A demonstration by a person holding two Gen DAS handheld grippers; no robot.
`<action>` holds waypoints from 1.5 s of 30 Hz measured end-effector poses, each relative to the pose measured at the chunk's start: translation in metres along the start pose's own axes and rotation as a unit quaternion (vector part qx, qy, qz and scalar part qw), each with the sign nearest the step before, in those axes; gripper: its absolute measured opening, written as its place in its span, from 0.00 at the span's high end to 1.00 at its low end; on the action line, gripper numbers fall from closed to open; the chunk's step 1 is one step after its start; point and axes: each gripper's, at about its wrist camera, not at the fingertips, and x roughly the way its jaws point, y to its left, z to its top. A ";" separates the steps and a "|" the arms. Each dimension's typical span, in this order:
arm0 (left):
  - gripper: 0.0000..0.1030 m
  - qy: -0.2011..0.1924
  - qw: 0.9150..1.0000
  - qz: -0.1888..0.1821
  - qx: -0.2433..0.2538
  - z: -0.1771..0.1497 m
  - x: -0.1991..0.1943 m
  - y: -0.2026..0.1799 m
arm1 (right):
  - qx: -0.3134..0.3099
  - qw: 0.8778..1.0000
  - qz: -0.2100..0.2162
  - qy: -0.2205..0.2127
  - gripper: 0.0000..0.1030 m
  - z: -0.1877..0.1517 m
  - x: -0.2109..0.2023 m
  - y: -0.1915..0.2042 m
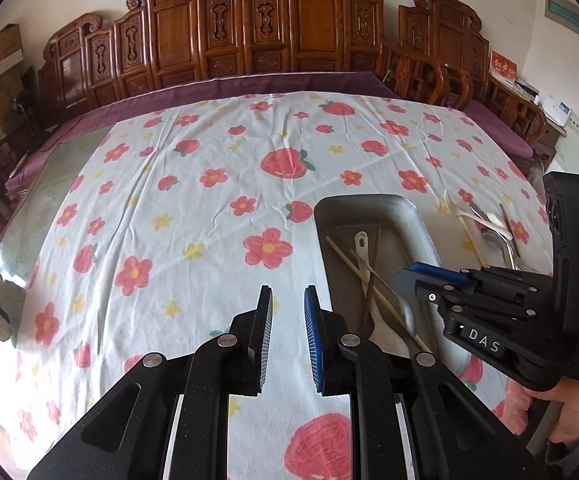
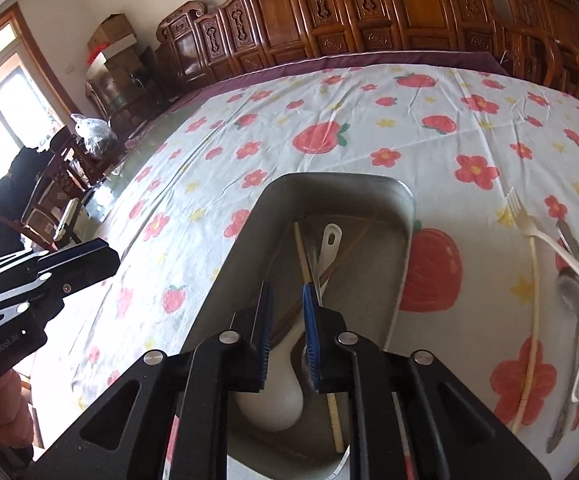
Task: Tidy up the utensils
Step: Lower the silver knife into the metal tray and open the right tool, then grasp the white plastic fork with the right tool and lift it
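1. Black fingers of the left hand-held gripper (image 1: 288, 336) fill the bottom of the left view. Its jaws are a little apart, with nothing between them.
2. Over the metal tray (image 2: 403, 200) hangs the right hand-held gripper (image 2: 287, 332), jaws a little apart, pinching nothing.
3. Inside the tray lie a white spoon (image 2: 273, 392) and chopsticks (image 2: 301, 252).
4. At the right of the frame, more utensils (image 2: 577, 280) sit on the flowered cloth (image 1: 193, 184) over the worktop.
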 end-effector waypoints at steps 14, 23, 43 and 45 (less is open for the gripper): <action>0.85 -0.008 0.999 -0.020 0.028 0.003 -0.008 -0.052 | -0.089 0.993 -0.067 -0.047 0.83 -0.045 -0.108 -0.068; 0.85 -0.007 0.998 -0.038 0.050 0.005 0.002 -0.100 | -0.056 0.992 -0.102 -0.042 0.83 -0.055 -0.134 -0.155; 0.47 -0.016 0.996 -0.066 0.062 0.010 0.027 -0.151 | -0.110 0.988 -0.098 0.044 0.71 0.019 -0.035 -0.188; 0.40 -0.018 0.996 -0.066 0.064 0.012 0.027 -0.152 | -0.117 0.986 -0.110 0.054 0.71 0.022 -0.023 -0.190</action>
